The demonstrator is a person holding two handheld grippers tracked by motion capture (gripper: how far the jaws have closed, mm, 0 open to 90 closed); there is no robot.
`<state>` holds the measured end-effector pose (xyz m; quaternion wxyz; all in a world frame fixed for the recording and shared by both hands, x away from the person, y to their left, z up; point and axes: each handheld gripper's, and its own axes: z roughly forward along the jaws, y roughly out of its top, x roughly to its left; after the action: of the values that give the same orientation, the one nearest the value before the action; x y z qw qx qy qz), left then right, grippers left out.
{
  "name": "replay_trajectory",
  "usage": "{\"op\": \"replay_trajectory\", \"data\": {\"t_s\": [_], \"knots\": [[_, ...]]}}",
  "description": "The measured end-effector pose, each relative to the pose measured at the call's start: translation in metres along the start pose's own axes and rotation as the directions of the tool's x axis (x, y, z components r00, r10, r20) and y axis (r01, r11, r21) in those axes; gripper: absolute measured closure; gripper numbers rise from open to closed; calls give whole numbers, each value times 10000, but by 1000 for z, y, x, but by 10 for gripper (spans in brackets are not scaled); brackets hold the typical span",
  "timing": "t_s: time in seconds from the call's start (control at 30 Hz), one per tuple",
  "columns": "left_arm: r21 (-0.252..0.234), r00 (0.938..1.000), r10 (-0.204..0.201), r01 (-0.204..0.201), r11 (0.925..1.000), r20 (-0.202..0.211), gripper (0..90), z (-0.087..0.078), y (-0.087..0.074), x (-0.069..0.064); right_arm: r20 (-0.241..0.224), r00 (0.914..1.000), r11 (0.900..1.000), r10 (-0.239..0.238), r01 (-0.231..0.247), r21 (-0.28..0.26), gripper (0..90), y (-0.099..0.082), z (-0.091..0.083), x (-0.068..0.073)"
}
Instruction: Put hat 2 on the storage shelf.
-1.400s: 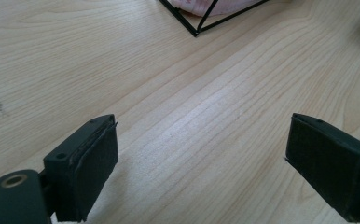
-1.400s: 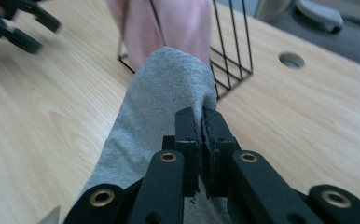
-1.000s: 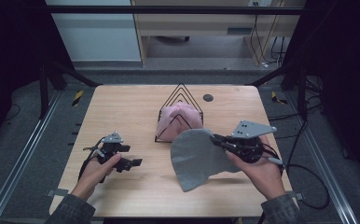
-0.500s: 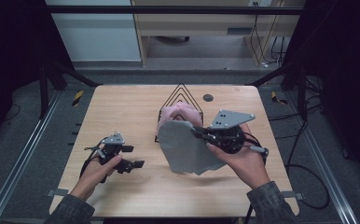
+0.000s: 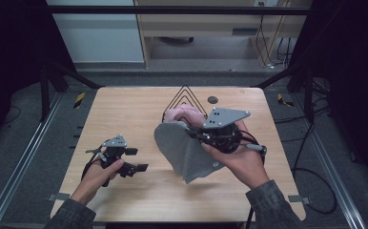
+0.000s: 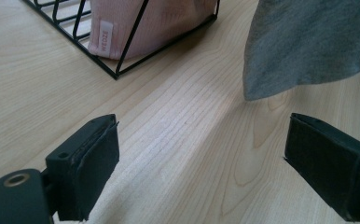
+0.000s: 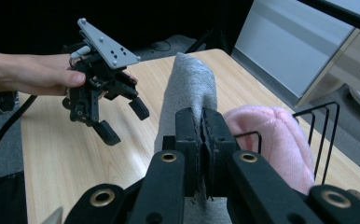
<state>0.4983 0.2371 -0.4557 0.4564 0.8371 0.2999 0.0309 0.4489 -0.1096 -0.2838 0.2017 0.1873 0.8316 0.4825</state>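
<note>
My right gripper [image 5: 195, 134] is shut on the edge of a grey knit hat [image 5: 182, 153], which hangs from it above the table's middle. In the right gripper view the jaws [image 7: 202, 126] pinch the grey hat [image 7: 190, 88] tightly. Just behind it, a pink fluffy hat [image 5: 182, 113] sits in a black wire rack [image 5: 185, 91]. My left gripper [image 5: 137, 160] stands open near the table's front left, nothing between its pads. The left gripper view [image 6: 201, 168] looks over bare wood at the pink hat [image 6: 159, 23], the rack [image 6: 131, 51] and the grey hat's hanging hem [image 6: 308, 42].
A small dark round disc [image 5: 213, 100] lies on the wooden table [image 5: 125, 109] behind the rack. Black frame posts stand at the table's back corners. The right gripper view has the left gripper [image 7: 124, 121] in a hand, off to the left.
The right gripper has carried the grey hat left and up, from the table's right side to just in front of the rack. The left gripper has stayed put.
</note>
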Motion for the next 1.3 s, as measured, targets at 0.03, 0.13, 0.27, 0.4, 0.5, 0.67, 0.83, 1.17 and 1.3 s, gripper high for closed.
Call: {"op": "replay_trajectory", "data": {"t_s": [0.03, 0.13, 0.27, 0.4, 0.5, 0.67, 0.83, 1.17, 1.3], "knots": [[-39, 10000, 16, -16, 10000, 41, 92, 0, 0, 1, 7, 10000, 10000, -20, 21, -31, 863, 1, 0, 0], [-68, 10000, 14, -14, 10000, -37, 90, -1, 1, 3, -33, 10000, 9998, 41, -42, -184, 863, 5, -1, -3], [-85, 9998, 185, -185, 9998, -19, 89, -2, 2, 1, -46, 10000, 9998, 87, -88, -194, 863, 5, -1, -6], [-51, 9990, 431, -431, 9991, 72, 89, 0, 10, -5, -61, 9999, 9996, 156, -157, -241, 863, 9, -2, -10], [-97, 9977, 662, -661, 9978, 141, 90, 0, 20, -12, -57, 10000, 9996, 27, -29, -277, 862, 15, -3, -11], [-87, 9932, 1151, -1150, 9933, 185, 91, -3, 39, -24, -117, 9999, 9991, -111, 107, -401, 863, 27, -5, -9], [-264, 9917, 1265, -1258, 9917, 250, 100, -7, 51, -27, -181, 9997, 9991, -175, 168, -377, 862, 32, 0, -8], [-568, 9893, 1433, -1416, 9883, 279, 355, 5, 68, -28, -225, 9997, 9994, -112, 105, -339, 862, 37, 9, -7], [-514, 9882, 1511, -1497, 9874, 241, 478, 16, 71, -26, -192, 9998, 9996, -61, 56, -273, 862, 36, 10, -8]]}}
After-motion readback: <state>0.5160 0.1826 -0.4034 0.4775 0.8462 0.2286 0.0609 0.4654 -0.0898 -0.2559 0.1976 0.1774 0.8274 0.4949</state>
